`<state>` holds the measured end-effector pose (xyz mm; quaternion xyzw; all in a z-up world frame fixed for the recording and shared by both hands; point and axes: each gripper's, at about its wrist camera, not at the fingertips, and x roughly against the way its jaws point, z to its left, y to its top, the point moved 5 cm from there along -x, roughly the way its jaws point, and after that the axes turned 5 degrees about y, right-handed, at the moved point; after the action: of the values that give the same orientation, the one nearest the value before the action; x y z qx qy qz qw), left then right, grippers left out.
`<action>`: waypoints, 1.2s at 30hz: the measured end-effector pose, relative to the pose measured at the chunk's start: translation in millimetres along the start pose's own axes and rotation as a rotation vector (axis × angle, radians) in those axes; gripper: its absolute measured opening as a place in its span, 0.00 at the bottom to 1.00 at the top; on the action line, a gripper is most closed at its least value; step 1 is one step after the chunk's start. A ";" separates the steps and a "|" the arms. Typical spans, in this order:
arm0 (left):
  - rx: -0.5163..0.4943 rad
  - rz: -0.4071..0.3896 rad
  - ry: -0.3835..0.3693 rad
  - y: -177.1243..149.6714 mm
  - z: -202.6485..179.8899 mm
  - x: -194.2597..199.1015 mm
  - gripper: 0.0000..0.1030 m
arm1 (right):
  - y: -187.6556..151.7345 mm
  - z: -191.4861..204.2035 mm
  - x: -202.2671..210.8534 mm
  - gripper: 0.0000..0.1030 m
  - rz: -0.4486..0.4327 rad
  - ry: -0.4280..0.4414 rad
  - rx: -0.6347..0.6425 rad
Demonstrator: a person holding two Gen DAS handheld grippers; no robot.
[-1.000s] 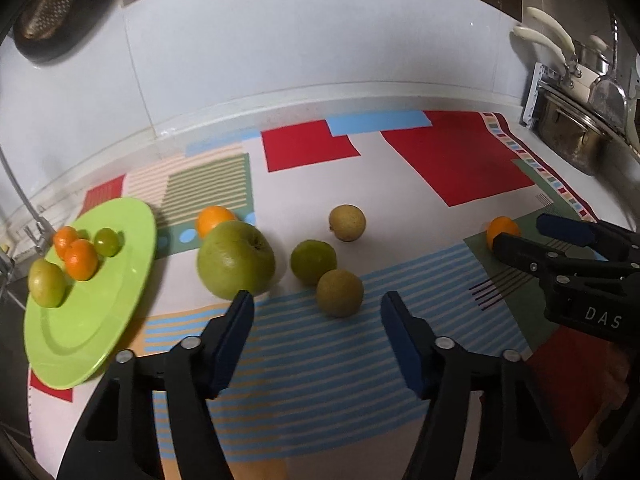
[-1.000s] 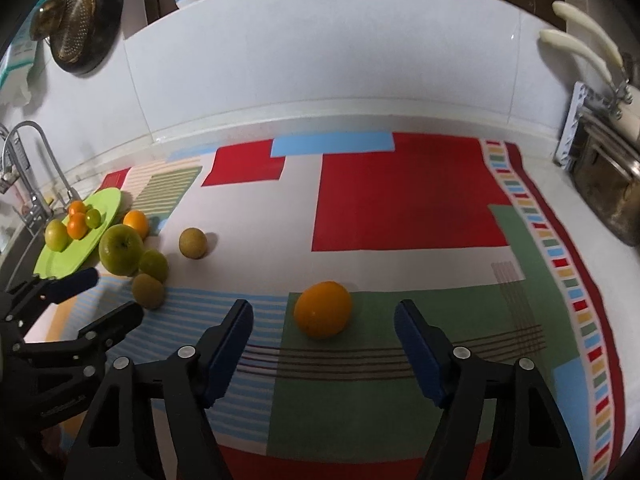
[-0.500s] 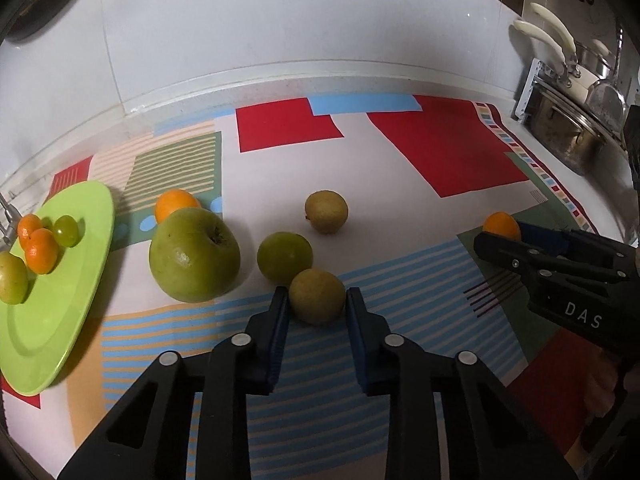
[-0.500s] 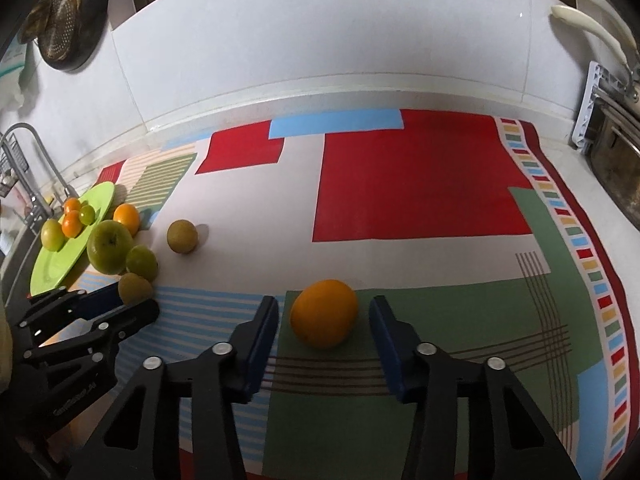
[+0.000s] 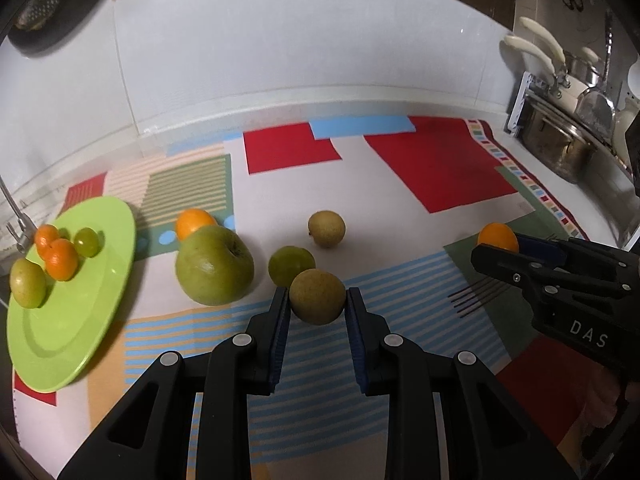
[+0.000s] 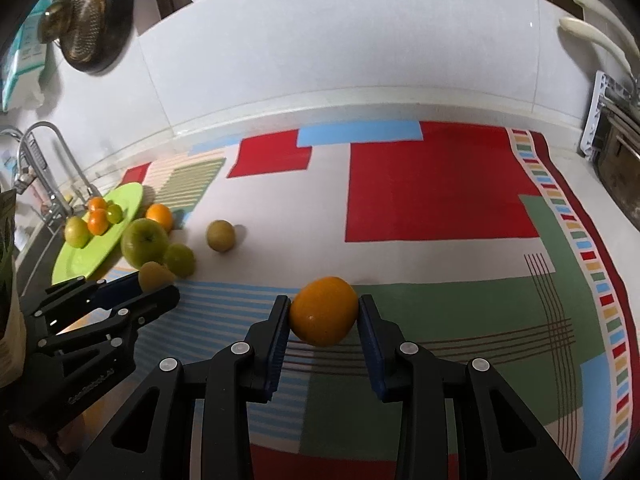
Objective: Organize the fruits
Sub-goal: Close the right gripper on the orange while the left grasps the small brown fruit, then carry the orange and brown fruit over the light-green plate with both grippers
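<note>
Our left gripper [image 5: 318, 300] has its jaws clamped on a brownish round fruit [image 5: 317, 296], the blue pads pressing both its sides, the fruit resting on the striped cloth [image 5: 400, 280] over the worktop. Our right gripper [image 6: 323, 312] has its jaws closing on an orange [image 6: 323, 310], which sits between them with the pads at its flanks. The green plate [image 5: 48, 340], already bearing four small fruits, lies to the left of both, so the left hand is much nearer to it; the right must cross the whole cloth. Just beyond the left jaws sit a small green fruit [image 5: 291, 265] and a large green apple [image 5: 215, 266], standing between the brownish fruit and the plate. Both grippers point steeply downward at the cloth, level side to side.
</note>
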<state>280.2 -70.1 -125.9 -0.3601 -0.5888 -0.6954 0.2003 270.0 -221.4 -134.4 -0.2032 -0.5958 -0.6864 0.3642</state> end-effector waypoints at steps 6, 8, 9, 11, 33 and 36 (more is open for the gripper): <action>0.005 -0.043 0.011 -1.9 4.4 22.8 0.27 | 3.9 17.0 21.8 0.34 -0.043 0.011 0.028; 0.009 -0.057 0.013 -4.3 6.6 32.4 0.27 | 4.2 21.9 28.4 0.34 -0.055 0.011 0.037; 0.011 -0.063 0.013 -5.5 7.6 36.3 0.27 | 3.9 25.8 32.6 0.34 -0.061 0.014 0.043; 0.013 -0.077 0.020 -8.4 10.2 44.5 0.27 | 2.7 33.5 40.7 0.34 -0.073 0.015 0.054; 0.050 -0.183 0.080 -49.5 73.1 136.0 0.27 | -23.5 130.9 86.7 0.34 -0.119 0.094 0.144; 0.049 -0.200 0.087 -52.2 86.7 145.8 0.27 | -24.2 148.1 87.5 0.34 -0.125 0.106 0.150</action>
<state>170.2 46.4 -49.6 -0.2639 -0.6294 -0.7123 0.1640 172.1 -100.3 -57.5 -0.1011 -0.6369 -0.6710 0.3659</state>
